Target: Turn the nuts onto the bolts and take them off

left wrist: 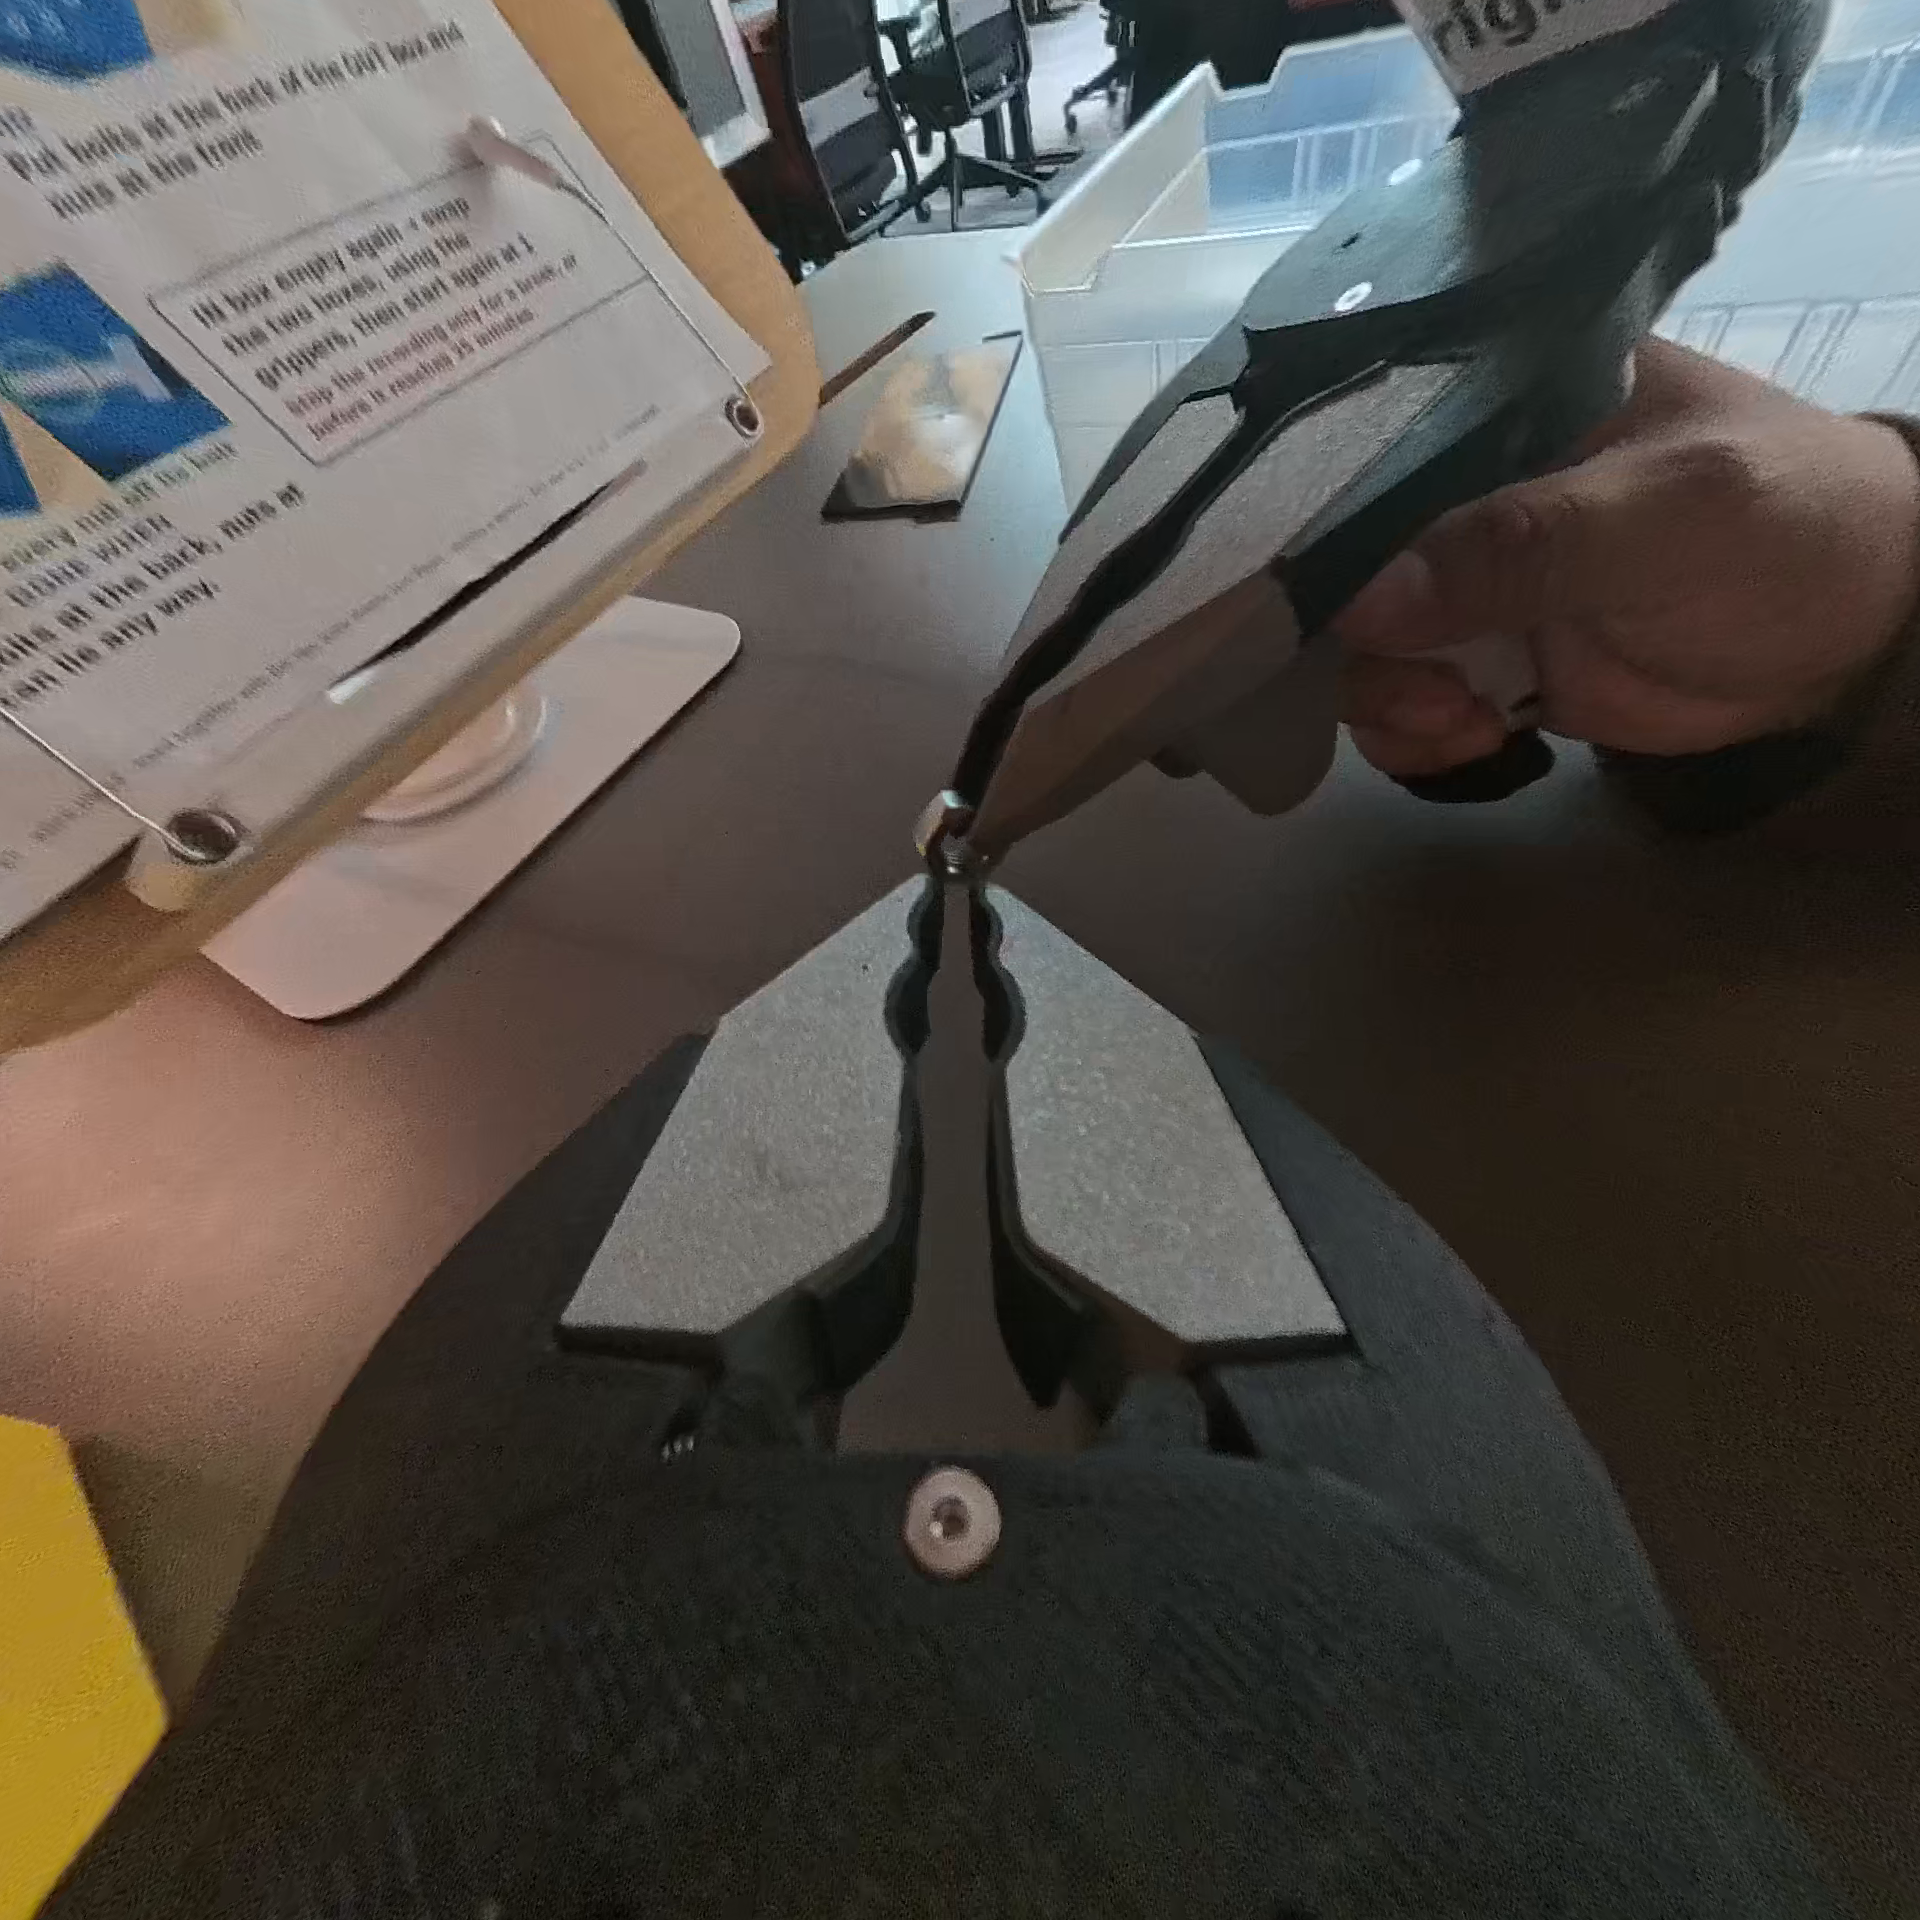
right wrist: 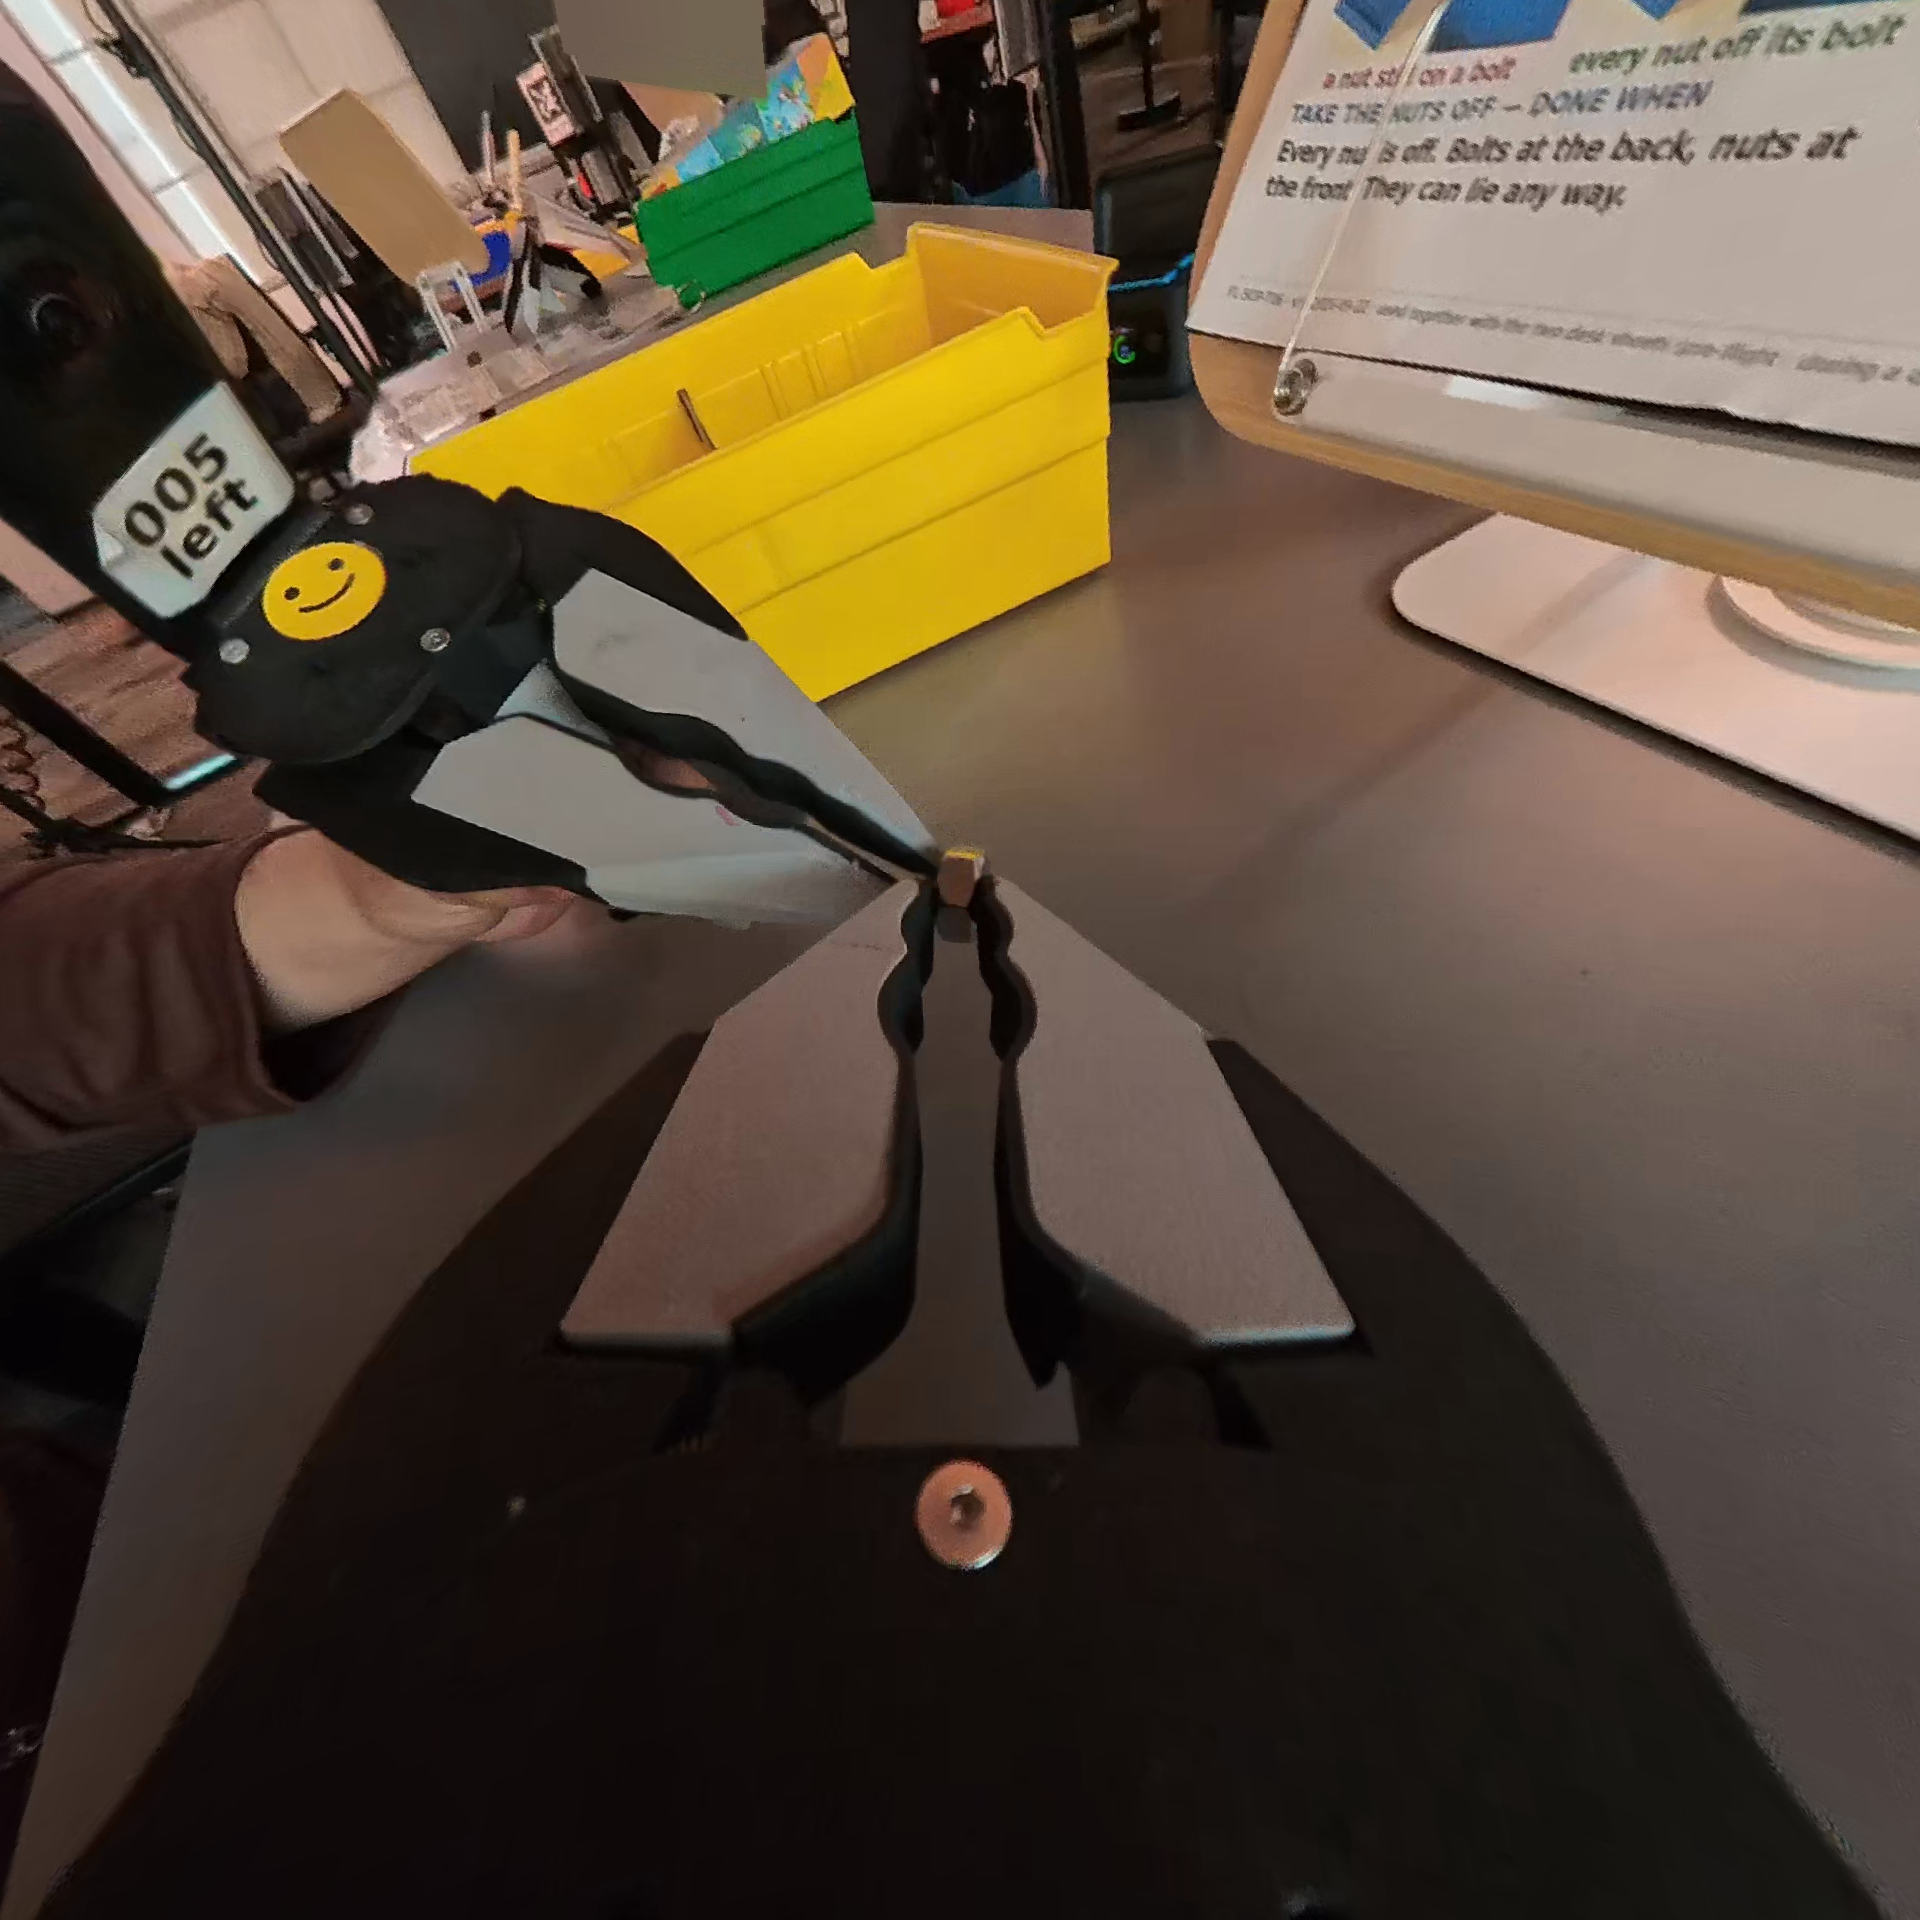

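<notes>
1. Where the two sets of tips meet at frame centre, your left gripper is clenched on the bolt, its threaded end just showing above the tips.
2. Your right gripper pinches the nut, which sits on that bolt, above the dark table.
3. Your right hand grips its handle at right of the left wrist view.
4. The yellow bin stands upper centre of the right wrist view; the instruction sheet on its stand is upper right.
</notes>
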A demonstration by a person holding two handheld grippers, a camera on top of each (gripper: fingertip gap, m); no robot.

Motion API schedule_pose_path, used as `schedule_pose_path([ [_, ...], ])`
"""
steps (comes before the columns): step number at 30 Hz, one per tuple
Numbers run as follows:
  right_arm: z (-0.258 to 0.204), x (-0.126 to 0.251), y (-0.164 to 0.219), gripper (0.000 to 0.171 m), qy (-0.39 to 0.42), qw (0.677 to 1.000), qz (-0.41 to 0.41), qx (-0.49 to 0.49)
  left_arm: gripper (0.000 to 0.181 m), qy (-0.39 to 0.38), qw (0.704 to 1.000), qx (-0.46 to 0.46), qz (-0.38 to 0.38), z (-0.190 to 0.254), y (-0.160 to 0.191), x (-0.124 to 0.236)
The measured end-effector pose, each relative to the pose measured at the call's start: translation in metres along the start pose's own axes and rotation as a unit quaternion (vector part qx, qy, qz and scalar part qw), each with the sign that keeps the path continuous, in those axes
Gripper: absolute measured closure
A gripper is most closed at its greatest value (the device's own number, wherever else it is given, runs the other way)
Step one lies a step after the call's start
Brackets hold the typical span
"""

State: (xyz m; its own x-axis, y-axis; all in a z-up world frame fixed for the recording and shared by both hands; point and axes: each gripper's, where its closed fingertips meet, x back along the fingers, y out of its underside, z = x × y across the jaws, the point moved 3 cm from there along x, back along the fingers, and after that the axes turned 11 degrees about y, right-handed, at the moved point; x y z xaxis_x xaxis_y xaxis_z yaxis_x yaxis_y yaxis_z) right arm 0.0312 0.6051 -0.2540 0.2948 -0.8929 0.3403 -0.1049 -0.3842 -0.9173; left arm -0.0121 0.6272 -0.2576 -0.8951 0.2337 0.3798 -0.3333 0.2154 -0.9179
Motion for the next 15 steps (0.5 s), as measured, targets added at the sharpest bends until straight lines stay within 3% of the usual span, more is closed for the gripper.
schedule_pose_path([
  [4,0.007,0.003,0.001,0.167,0.021,1.0,-0.009,-0.003,0.18,0.004,1.0,0.023,0.003,-0.003,0.002,0.0],
  [8,0.022,0.006,0.011,0.167,0.092,0.993,-0.056,0.052,0.181,-0.006,0.999,0.04,-0.013,-0.007,0.009,-0.002],
  [15,0.037,0.002,0.044,0.167,0.227,0.916,-0.183,0.274,0.181,-0.02,0.997,0.071,-0.025,-0.016,0.015,0.001],
])
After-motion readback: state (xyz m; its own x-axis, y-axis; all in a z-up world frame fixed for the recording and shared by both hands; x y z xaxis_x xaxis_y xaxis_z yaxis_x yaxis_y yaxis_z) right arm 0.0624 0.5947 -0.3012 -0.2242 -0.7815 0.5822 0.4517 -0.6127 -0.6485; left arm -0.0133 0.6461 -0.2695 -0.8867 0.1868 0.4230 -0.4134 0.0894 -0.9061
